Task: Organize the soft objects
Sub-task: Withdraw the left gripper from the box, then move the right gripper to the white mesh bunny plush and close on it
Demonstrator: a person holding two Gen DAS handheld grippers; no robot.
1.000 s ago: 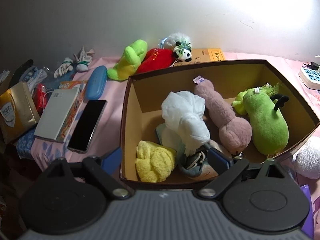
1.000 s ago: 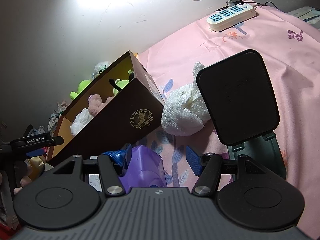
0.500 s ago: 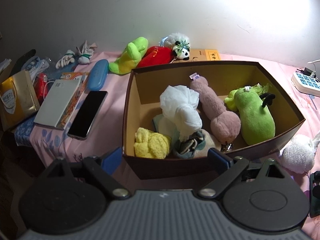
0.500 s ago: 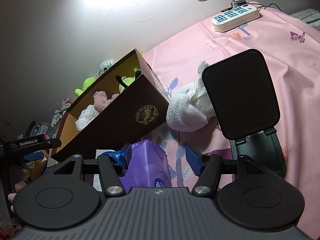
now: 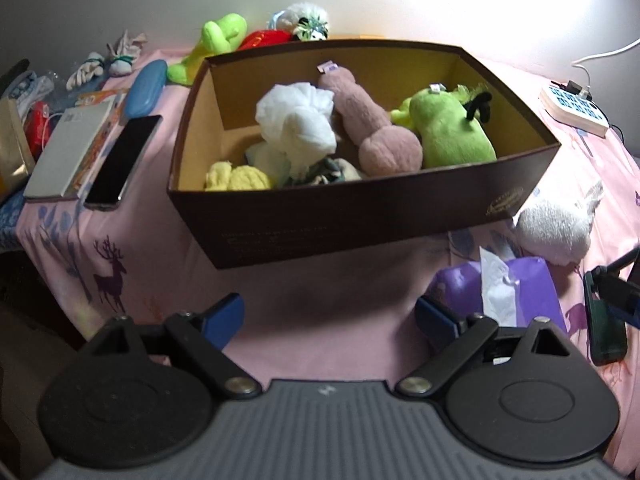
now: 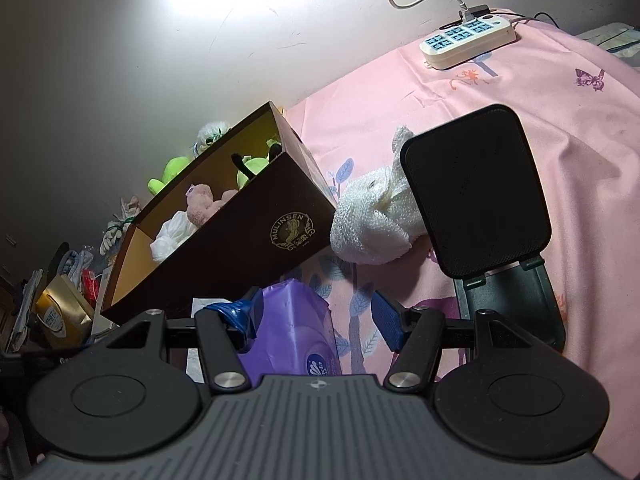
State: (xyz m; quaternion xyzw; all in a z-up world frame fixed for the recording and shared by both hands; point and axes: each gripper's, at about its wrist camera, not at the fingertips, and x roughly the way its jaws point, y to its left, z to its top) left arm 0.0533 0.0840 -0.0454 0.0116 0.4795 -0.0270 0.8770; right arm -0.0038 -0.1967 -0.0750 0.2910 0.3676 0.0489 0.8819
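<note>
On the pink cloth [image 5: 328, 292] we hold both grippers, left [image 5: 329, 316] and right [image 6: 316, 314], spread and empty, near the box [image 5: 360, 216] of plush, the white toy [image 6: 376, 224] lying just right of it.

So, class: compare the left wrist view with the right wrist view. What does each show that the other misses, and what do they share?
Only the left wrist view shows the phone, the blue case, the yellow cloth in the box and the whole green plush.

Only the right wrist view shows the black stand upright on its base and the box's gold logo clearly.

Both show the box, the white towel toy beside it, the purple tissue pack and the power strip.
</note>
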